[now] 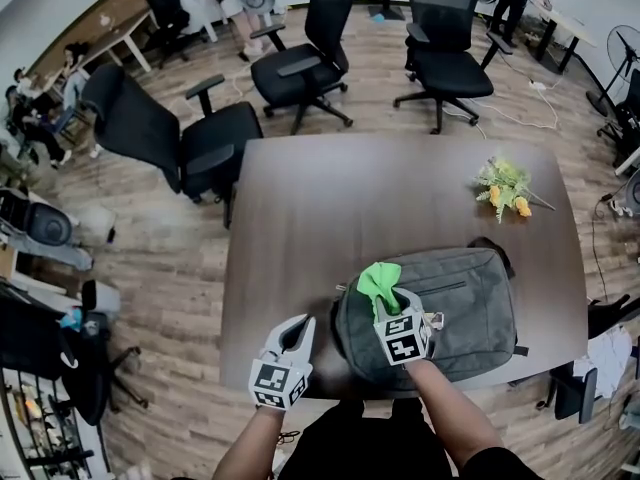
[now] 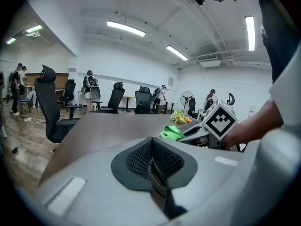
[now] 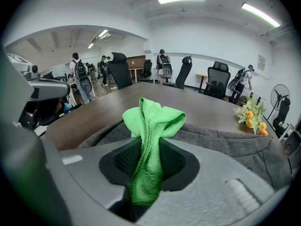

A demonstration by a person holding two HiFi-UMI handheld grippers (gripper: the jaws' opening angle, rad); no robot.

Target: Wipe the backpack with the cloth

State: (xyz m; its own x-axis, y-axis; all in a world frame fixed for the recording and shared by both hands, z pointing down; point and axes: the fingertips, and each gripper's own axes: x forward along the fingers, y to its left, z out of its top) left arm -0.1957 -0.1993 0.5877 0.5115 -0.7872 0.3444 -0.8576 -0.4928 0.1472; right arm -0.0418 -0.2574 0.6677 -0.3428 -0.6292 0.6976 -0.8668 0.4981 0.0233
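Observation:
A grey backpack (image 1: pixel 450 303) lies flat near the front edge of the brown table (image 1: pixel 330 198). My right gripper (image 1: pixel 397 300) is shut on a green cloth (image 1: pixel 379 281), held over the backpack's left end. In the right gripper view the green cloth (image 3: pixel 149 147) stands bunched between the jaws, with the grey backpack (image 3: pixel 235 142) just beyond. My left gripper (image 1: pixel 292 335) hovers at the table's front edge, left of the backpack, shut with nothing in it. In the left gripper view the green cloth (image 2: pixel 171 132) and the right gripper's marker cube (image 2: pixel 219 120) show ahead.
A small bunch of yellow flowers (image 1: pixel 508 188) lies on the table's far right. Several black office chairs (image 1: pixel 180 133) stand around the table's far side and left. People sit and stand at the room's edges.

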